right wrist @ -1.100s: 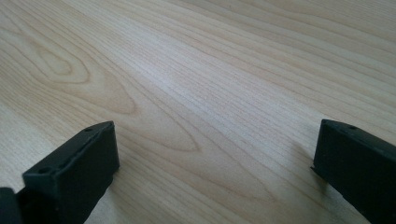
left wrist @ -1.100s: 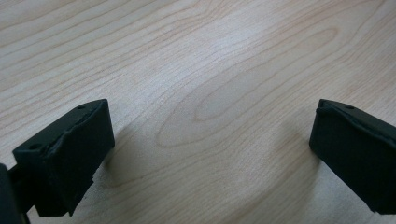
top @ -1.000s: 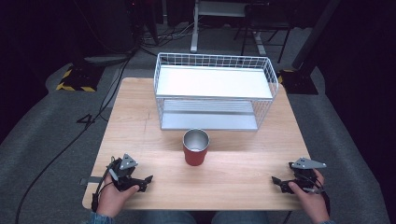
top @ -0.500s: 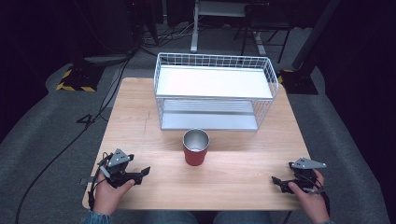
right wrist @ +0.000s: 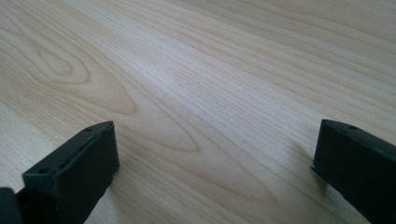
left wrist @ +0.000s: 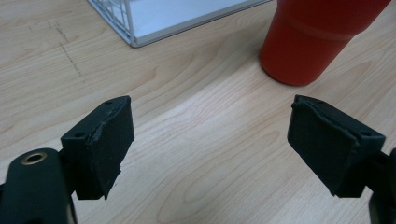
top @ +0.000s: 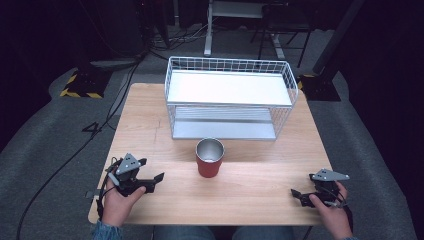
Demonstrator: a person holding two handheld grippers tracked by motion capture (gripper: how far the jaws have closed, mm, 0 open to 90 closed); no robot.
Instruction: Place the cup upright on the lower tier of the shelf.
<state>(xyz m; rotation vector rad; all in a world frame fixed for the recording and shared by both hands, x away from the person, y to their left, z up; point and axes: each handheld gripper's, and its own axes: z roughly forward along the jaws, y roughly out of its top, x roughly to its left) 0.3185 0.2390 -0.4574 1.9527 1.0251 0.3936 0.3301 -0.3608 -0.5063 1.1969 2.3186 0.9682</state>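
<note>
A red cup [top: 209, 159] with a metal inside stands upright at the middle of the wooden table [top: 260, 190]. My left gripper [top: 150, 170] is held near the front left edge, open, jaws pointing right toward the cup and about a hand's width short of it. In the left gripper view the cup [left wrist: 321, 38] stands beyond the right jaw, and nothing is between the fingertips of the left gripper [left wrist: 210, 128]. My right gripper [top: 303, 186] rests near the front right edge, open. Bare wood lies between the jaws of the right gripper [right wrist: 215, 149].
A white wire rack [top: 230, 95] with two shelves stands at the back of the table, right behind the cup; its front corner [left wrist: 135, 28] appears in the left gripper view. Dark floor, cables and a yellow-black striped base [top: 80, 85] surround the table.
My left gripper has shifted slightly forward and turned a little toward the cup. The right gripper and the cup have not moved.
</note>
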